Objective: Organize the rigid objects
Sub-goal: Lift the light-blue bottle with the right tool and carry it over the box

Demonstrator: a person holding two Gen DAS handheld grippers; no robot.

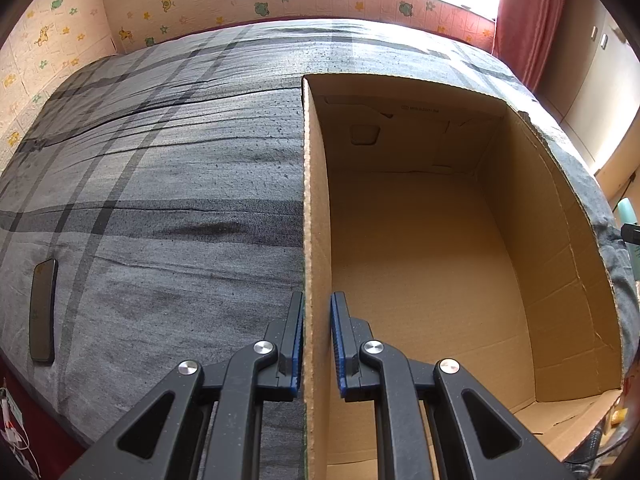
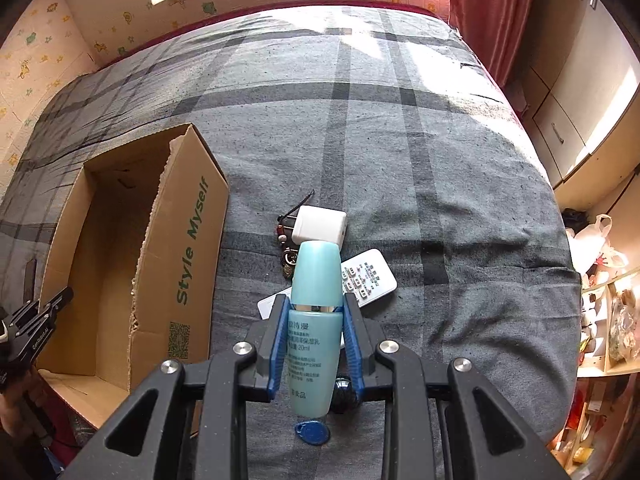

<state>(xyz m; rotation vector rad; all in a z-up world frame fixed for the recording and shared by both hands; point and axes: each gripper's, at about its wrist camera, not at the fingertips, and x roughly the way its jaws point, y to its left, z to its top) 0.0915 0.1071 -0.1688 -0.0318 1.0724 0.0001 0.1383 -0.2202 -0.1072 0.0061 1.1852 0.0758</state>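
Observation:
My left gripper [image 1: 317, 312] is shut on the left wall of an open, empty cardboard box [image 1: 432, 248], one finger inside and one outside. The box also shows in the right wrist view [image 2: 120, 248], with "Style Myself" printed on its side, and the left gripper [image 2: 36, 320] is at its near corner. My right gripper [image 2: 316, 308] is shut on a light blue lotion bottle [image 2: 316, 320], held above the bed. Beneath it lie a white remote [image 2: 370, 276], a white charger cube [image 2: 320, 224], a keychain [image 2: 288, 256], a blue key fob [image 2: 312, 434] and a dark ball [image 2: 345, 394].
All sits on a bed with a grey plaid cover [image 2: 400, 140]. A black phone [image 1: 43, 310] lies near the bed's left edge. A red curtain [image 2: 488, 8] and cupboards [image 2: 580, 92] are at the right, with cluttered shelves [image 2: 608, 320] beside the bed.

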